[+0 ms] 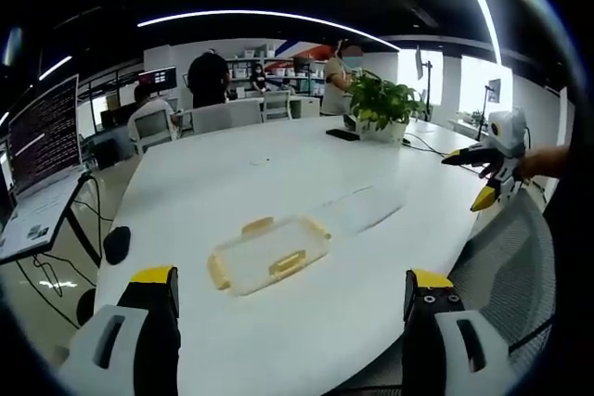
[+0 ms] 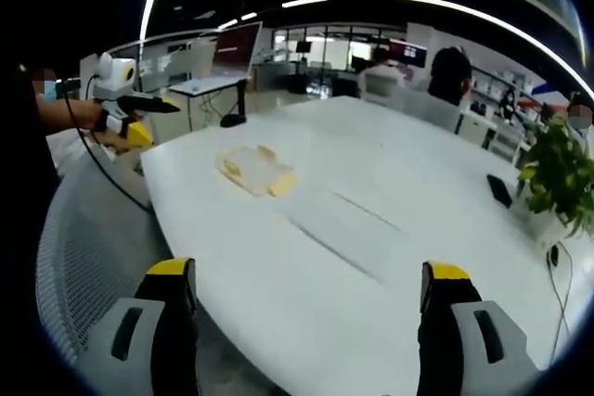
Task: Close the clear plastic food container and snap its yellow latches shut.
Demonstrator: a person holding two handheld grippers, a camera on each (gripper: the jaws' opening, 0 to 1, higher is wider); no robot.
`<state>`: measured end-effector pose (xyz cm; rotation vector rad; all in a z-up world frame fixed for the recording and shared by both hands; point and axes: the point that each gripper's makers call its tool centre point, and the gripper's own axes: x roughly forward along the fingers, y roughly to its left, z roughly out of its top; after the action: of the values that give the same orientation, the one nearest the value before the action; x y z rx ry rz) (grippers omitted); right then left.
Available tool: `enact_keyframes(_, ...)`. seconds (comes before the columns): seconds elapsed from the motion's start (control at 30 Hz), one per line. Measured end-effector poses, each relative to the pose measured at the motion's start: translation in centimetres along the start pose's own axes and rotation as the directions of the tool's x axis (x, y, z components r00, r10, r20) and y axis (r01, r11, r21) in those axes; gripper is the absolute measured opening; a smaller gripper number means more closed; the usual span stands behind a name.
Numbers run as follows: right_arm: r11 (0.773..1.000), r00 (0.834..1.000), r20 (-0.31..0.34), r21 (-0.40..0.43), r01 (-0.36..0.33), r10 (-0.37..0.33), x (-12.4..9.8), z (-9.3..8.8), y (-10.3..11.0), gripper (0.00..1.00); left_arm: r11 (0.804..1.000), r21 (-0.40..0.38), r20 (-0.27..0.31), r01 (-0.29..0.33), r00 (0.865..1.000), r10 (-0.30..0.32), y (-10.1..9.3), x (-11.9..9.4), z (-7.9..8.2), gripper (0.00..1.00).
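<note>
A clear plastic container piece with yellow latches [image 1: 269, 252] lies flat on the white table [image 1: 278, 173], just beyond my left gripper [image 1: 292, 289], which is open with nothing between its jaws. A second clear piece [image 1: 364, 206] lies beside it to the right, apart from it; I cannot tell which is lid and which is base. In the right gripper view the latched piece [image 2: 255, 172] is far ahead to the left and the plain clear piece [image 2: 343, 222] is nearer. My right gripper [image 2: 311, 280] is open and empty, held off the table edge.
A potted plant [image 1: 380, 104] and a dark phone [image 1: 342, 134] sit at the table's far end. A laptop [image 1: 42, 150] on a stand and a black mouse [image 1: 116, 244] are on the left. A mesh chair [image 1: 506, 257] stands by the table edge. People sit in the background.
</note>
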<state>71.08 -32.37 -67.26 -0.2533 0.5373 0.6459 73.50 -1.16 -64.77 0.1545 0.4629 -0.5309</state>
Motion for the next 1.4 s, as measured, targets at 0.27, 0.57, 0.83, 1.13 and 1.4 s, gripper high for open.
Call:
enact_keyframes(0.27,1.0,1.0,-0.007,-0.005,-0.017,0.017,0.1,0.2,0.0,0.99,1.0,0.016,-0.012,0.014,1.0,-0.014,-0.1,0.1,-0.1,0.99)
enact_keyframes(0.57,0.998,0.998,-0.017,-0.038,-0.055,0.054,0.3,0.8,0.4,0.97,0.998,0.034,-0.025,0.047,0.999,-0.046,-0.1,0.1,0.0,0.99)
enact_keyframes(0.83,0.993,0.996,-0.034,-0.082,-0.09,0.087,0.9,1.5,0.4,0.95,0.996,0.055,-0.035,0.069,0.997,-0.067,0.2,0.1,0.1,0.99)
enact_keyframes(1.13,0.983,0.99,-0.052,-0.125,-0.137,0.131,1.6,2.2,0.5,0.93,0.992,0.098,-0.061,0.08,0.995,-0.075,1.2,0.2,0.2,0.97)
enact_keyframes(1.4,0.971,0.984,-0.062,-0.161,-0.177,0.169,2.8,2.9,0.8,0.91,0.988,0.126,-0.073,0.087,0.994,-0.078,2.3,0.6,0.4,0.95)
